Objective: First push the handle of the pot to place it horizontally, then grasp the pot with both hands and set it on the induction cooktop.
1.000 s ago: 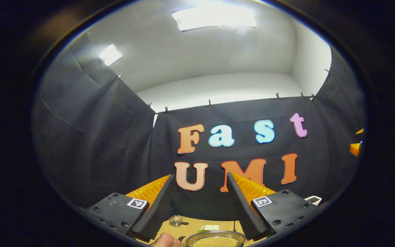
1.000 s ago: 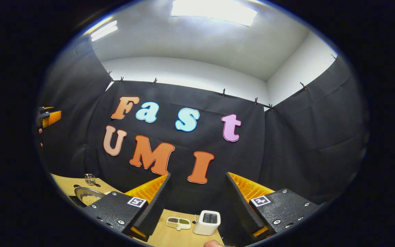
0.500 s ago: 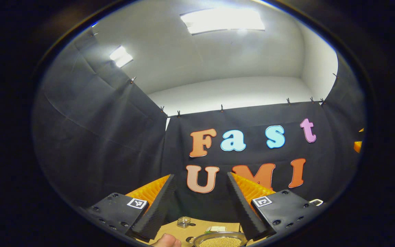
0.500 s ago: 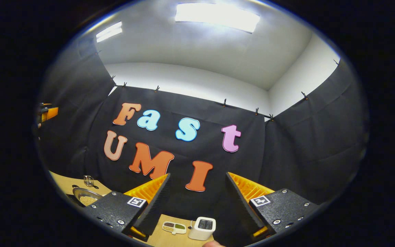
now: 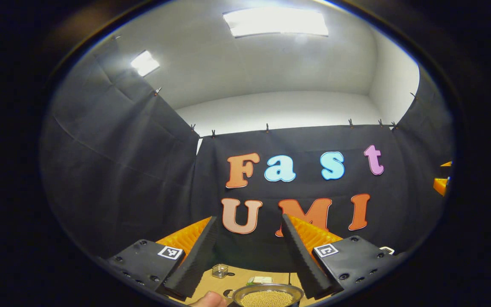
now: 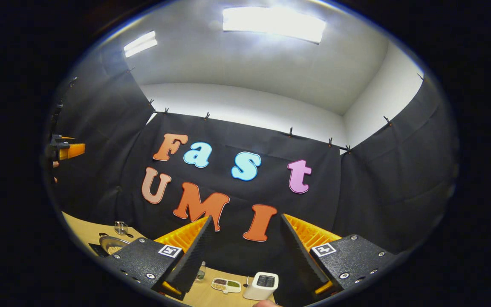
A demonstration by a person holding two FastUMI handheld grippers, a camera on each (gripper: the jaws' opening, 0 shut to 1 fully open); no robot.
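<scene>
Above the wooden table, left gripper view: both fingers of the left gripper (image 5: pixel 249 256) are seen raised toward the booth's cloth wall, well above the tabletop.
Left gripper state: jaws are spread wide, with nothing held between them.
Pot: the metal pot (image 5: pixel 267 294) is seen at the bottom edge, below and between the fingers, apart from both; it is filled with small yellow grains.
Pot handle: cannot be made out.
Clear container: a small clear box (image 5: pixel 220 270) is placed on the table (image 5: pixel 237 279) behind the pot, toward the wall and to the pot's left.
Pale item: a small pale object (image 5: pixel 260 280) lies just behind the pot's rim; its kind cannot be told.
Fingertip: part of a person's finger (image 5: pixel 206 300) is seen at the lower edge, just left of the pot.
Right edge: an orange part of the other gripper (image 5: pixel 441 184) is seen far to the pot's right.

Right gripper view: the right gripper (image 6: pixel 247 260) is likewise held high, pointed at the cloth wall.
Right gripper state: jaws are wide apart and empty.
Pot: the pot (image 6: pixel 112 244) is seen at far left on the table (image 6: pixel 81 228), resting on a dark surface, well apart from the right gripper.
Clear container: the clear box (image 6: pixel 121 228) stands just behind the pot.
White appliance: a white box-shaped device (image 6: pixel 261 285) stands well to the pot's right, between the fingers.
Divided dish: a small dish (image 6: pixel 226 285) with dark and green contents lies just left of the white device.
Bottle: a small clear bottle (image 6: pixel 201 272) is partly hidden behind the left finger.
</scene>
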